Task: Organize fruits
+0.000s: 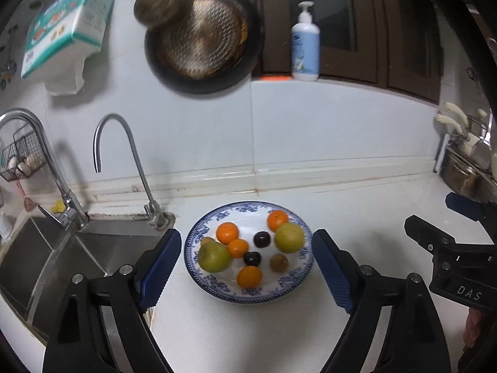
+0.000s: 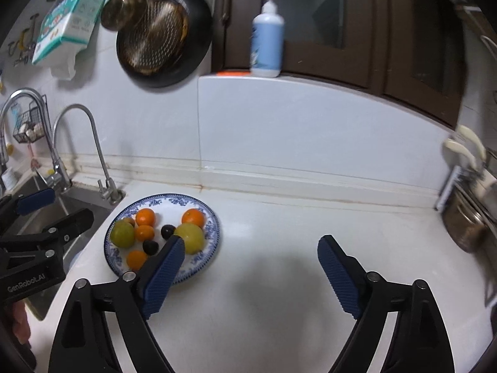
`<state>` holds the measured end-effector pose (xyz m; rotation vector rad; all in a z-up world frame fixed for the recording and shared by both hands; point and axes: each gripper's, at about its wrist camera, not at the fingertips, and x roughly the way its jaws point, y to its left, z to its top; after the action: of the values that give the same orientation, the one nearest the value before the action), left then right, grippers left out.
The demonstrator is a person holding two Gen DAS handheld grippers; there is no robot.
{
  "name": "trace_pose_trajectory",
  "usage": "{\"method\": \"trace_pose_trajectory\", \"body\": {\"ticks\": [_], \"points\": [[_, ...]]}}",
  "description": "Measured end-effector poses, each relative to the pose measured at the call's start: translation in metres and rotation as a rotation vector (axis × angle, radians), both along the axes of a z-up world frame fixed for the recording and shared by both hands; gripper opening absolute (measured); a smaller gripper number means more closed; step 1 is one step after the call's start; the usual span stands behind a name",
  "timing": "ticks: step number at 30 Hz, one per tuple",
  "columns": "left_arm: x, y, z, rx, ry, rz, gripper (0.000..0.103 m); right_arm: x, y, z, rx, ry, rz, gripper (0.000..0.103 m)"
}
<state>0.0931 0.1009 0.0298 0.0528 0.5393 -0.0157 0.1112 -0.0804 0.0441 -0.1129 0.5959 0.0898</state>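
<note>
A blue-and-white plate [image 1: 248, 299] sits on the white counter beside the sink and holds all the fruit. On it are two green fruits [image 1: 213, 257] [image 1: 289, 237], several oranges [image 1: 227, 233], two dark plums [image 1: 261, 239] and a brown kiwi [image 1: 278, 262]. My left gripper [image 1: 247, 232] hovers in front of the plate, open and empty, its blue pads framing it. My right gripper [image 2: 251, 238] is open and empty over bare counter to the right of the plate [image 2: 214, 217]; its left pad hides part of the plate's near rim. Each gripper shows at the edge of the other's view.
A steel sink [image 1: 62, 248] with two taps [image 1: 124, 155] lies left of the plate. A steel pot [image 1: 462, 180] stands at the far right. A dark pan [image 1: 202, 40] and a tissue pack [image 1: 68, 25] hang on the wall; a pump bottle [image 1: 305, 46] stands on the ledge.
</note>
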Motion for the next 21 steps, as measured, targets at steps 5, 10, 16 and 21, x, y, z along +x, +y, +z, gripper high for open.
{"method": "trace_pose_trajectory", "body": {"ticks": [5,10,16,21], "points": [[-0.029,-0.018,0.006,-0.003,-0.030,-0.019,0.091,-0.029,-0.019,0.005,0.039,-0.009,-0.025,0.089],[-0.051,-0.032,0.012,0.004,-0.051,-0.006,0.093,-0.054,-0.036,0.012,0.044,-0.031,-0.041,0.089],[-0.083,-0.045,0.021,0.014,-0.080,0.002,0.097,-0.081,-0.048,0.021,0.034,-0.048,-0.029,0.089],[-0.105,-0.052,0.023,0.005,-0.085,0.008,0.099,-0.106,-0.055,0.027,0.024,-0.056,-0.022,0.089]]}}
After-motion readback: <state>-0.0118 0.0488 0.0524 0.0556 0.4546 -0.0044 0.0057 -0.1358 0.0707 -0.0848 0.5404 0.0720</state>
